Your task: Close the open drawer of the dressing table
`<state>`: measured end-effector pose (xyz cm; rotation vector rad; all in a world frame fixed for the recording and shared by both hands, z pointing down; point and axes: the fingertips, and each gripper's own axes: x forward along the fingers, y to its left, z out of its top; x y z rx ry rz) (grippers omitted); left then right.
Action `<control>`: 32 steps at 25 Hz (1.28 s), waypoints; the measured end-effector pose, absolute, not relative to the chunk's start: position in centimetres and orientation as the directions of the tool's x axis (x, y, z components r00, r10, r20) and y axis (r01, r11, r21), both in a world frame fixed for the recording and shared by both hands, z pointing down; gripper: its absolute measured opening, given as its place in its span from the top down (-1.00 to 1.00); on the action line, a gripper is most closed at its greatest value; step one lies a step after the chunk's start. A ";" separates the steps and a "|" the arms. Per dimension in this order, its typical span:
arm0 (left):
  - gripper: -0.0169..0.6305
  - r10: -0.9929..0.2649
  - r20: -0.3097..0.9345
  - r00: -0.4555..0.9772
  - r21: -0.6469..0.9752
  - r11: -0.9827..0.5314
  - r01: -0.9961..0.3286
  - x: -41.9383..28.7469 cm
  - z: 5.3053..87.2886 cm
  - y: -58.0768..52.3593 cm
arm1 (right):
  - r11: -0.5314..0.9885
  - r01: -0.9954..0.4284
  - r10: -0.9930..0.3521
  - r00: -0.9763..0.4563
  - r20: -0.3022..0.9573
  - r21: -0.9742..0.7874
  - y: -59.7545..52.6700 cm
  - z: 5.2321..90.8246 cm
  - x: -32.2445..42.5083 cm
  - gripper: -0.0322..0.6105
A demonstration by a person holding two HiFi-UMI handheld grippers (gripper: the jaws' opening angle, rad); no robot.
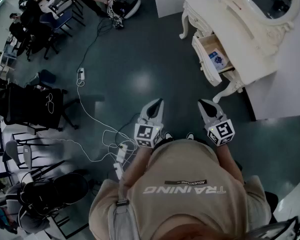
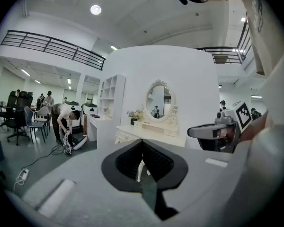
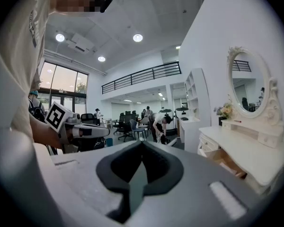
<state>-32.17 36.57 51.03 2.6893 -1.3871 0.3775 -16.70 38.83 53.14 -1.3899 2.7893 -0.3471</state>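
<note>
We held left gripper (image 1: 157, 102) and right gripper (image 1: 204, 103), jaws pressed together on nothing. Drawer (image 1: 216, 59) of white dressing table (image 1: 242, 31) stood open, well apart from both.

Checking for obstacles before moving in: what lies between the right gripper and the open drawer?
Only bare dark floor, as the head view shows, between the right gripper and the drawer; the table leg stands off to the side.
</note>
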 end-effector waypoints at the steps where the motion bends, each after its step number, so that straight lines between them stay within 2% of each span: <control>1: 0.92 -0.792 0.256 0.555 -0.033 -0.580 -0.814 -32.2 50.8 36.6 | 0.586 -0.785 -0.786 -0.611 0.095 -0.202 38.8 53.2 -16.8 0.89; 13: 0.92 -0.797 0.274 0.538 -0.029 -0.566 -0.824 -35.7 51.7 36.0 | 0.582 -0.785 -0.787 -0.610 0.094 -0.213 36.6 53.9 -19.5 0.89; 20: 0.92 -0.791 0.287 0.540 0.010 -0.561 -0.828 -37.4 54.2 34.7 | 0.544 -0.806 -0.799 -0.582 0.148 -0.235 36.7 56.7 -20.1 0.89; 28: 0.92 -0.784 0.303 0.542 0.026 -0.562 -0.827 -34.3 56.3 27.2 | 0.550 -0.792 -0.776 -0.601 0.189 -0.264 29.7 60.4 -18.1 0.89; 32: 0.92 -0.791 0.300 0.533 -0.015 -0.562 -0.827 -32.1 55.8 21.8 | 0.574 -0.770 -0.766 -0.625 0.150 -0.279 23.3 60.9 -16.8 0.89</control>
